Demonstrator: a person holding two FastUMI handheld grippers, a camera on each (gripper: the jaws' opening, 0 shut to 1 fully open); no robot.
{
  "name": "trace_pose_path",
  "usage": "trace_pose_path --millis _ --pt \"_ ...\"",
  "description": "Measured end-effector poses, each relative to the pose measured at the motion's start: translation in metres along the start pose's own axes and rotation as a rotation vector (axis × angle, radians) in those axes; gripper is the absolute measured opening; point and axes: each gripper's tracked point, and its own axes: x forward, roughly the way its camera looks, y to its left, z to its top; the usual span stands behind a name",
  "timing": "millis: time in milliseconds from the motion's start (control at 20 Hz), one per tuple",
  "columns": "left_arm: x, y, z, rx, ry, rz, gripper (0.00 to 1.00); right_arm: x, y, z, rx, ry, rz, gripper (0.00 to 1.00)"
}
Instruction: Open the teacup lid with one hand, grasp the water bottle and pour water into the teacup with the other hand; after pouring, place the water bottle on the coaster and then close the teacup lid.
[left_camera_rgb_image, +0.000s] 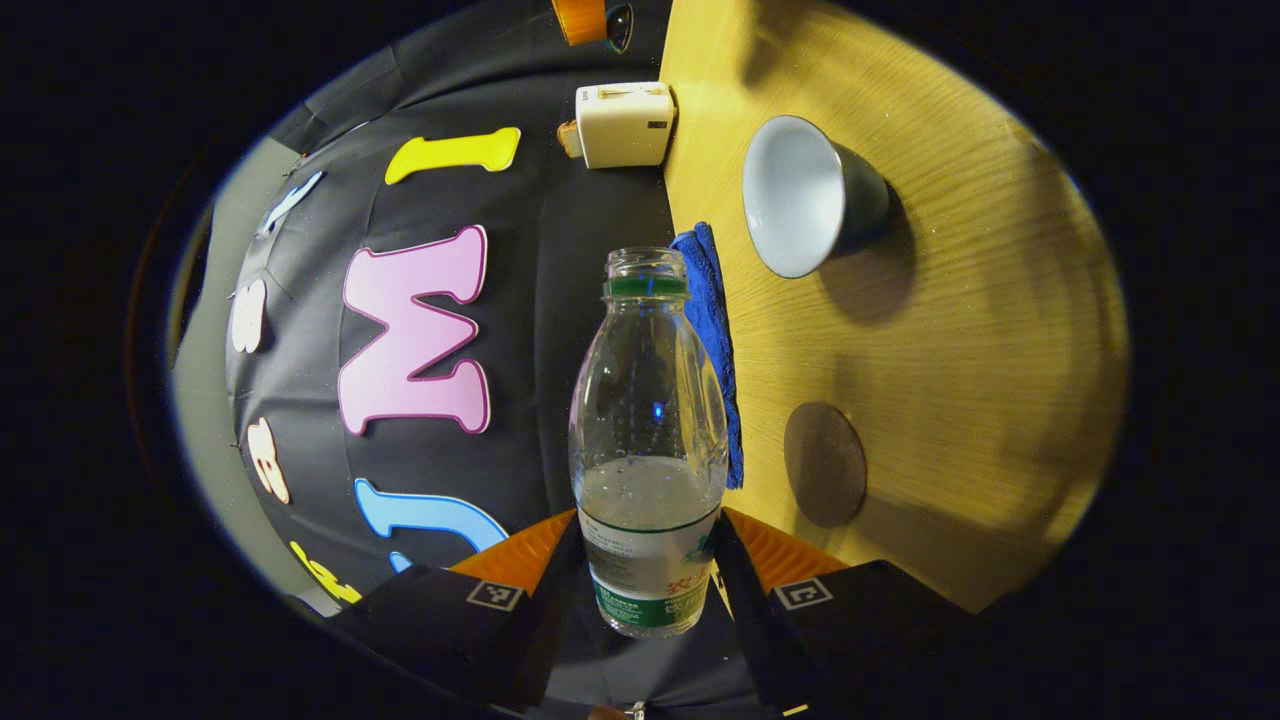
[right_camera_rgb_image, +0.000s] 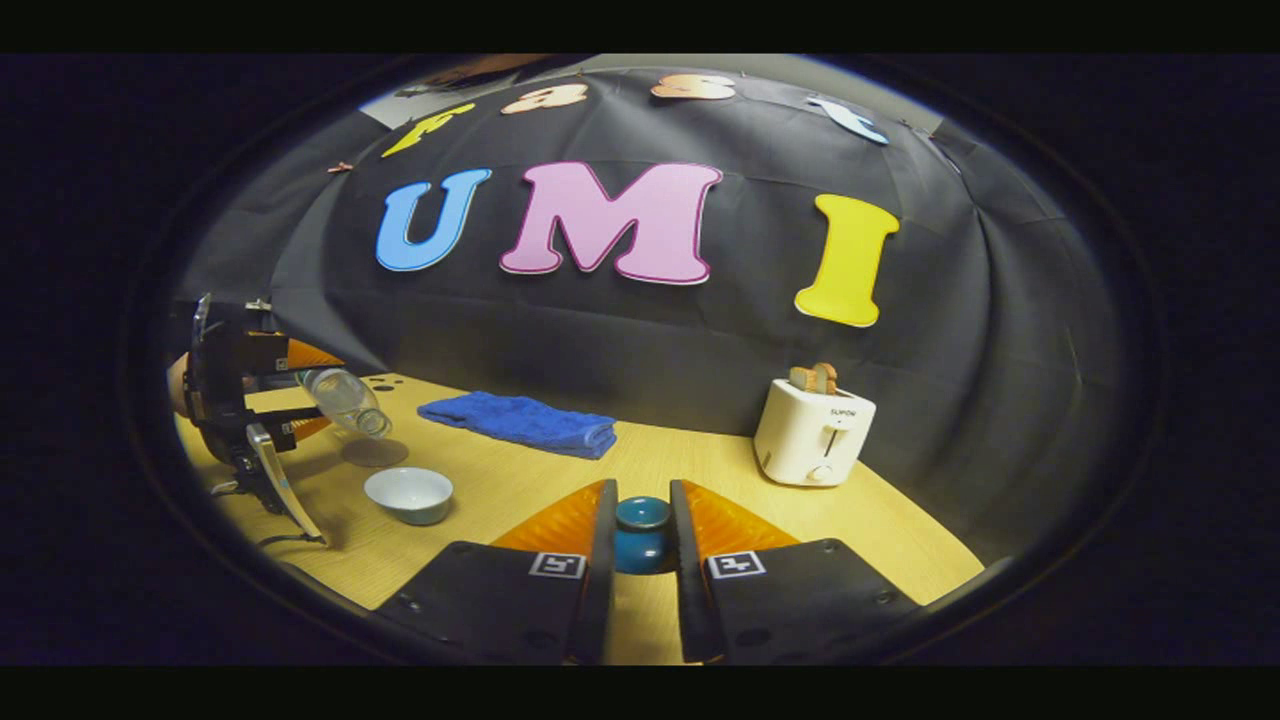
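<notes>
Uncapped water bottle (left_camera_rgb_image: 648, 440) pinched low on its labelled body between both fingers of the left gripper (left_camera_rgb_image: 648, 575), closed to the bottle's width. Seen from the right gripper view, bottle (right_camera_rgb_image: 345, 400) tipped nearly flat, neck pointing toward the teacup (right_camera_rgb_image: 409, 494) and held above and beside it, over the table. Some water in the lower part of the bottle; whether any is leaving the mouth cannot be told. Base of the bottle cut off between the fingers in the left gripper view. Teacup (left_camera_rgb_image: 800, 195) uncovered, pale inside, dark outside; water level inside hard to make out. Round coaster (left_camera_rgb_image: 825, 464) bare on the wooden table (left_camera_rgb_image: 960, 330), apart from the cup; in the right gripper view coaster (right_camera_rgb_image: 374, 453) partly hidden beneath the bottle. Teacup lid (right_camera_rgb_image: 641, 533) clamped between both fingers of the right gripper (right_camera_rgb_image: 640, 545), narrowly parted around it, its lower part hidden by them; lifted or resting, cannot tell. Folded blue towel (right_camera_rgb_image: 525, 421) by the back edge of the table, white toaster (right_camera_rgb_image: 813, 432) farther right with bread in its slots. Left gripper (right_camera_rgb_image: 285, 395) at the far left of the right gripper view, its handle and the hand holding it mostly cut off at the edge.
</notes>
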Motion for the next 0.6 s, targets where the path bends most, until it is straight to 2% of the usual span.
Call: trace_pose_path --millis 50,100,150,200,300,600 --pt "0.0001 -0.0008 -0.0002 0.006 -0.001 0.001 0.76 -0.0001 -0.0006 0.0005 -0.001 -0.001 -0.002 0.3" --pt "0.0006 -0.0007 -0.0004 0.013 -0.002 0.002 0.76 -0.0004 -0.0002 0.001 -0.002 -0.002 -0.003 0.25" --pt "0.0008 -0.0007 -0.0001 0.021 -0.004 0.005 0.76 -0.0005 -0.0009 0.0001 -0.003 -0.004 -0.005 0.34" --pt "0.0007 0.0 -0.0005 0.026 -0.006 0.006 0.76 -0.0001 -0.0009 -0.0002 -0.003 -0.003 -0.005 0.25" --pt "0.0015 -0.0007 -0.0003 0.035 -0.009 0.006 0.76 0.0001 -0.0006 -0.0004 -0.001 -0.003 -0.005 0.34" --pt "0.0012 0.0001 0.0031 0.061 -0.022 0.011 0.76 0.0 -0.0031 -0.0015 0.002 -0.004 -0.01 0.34"
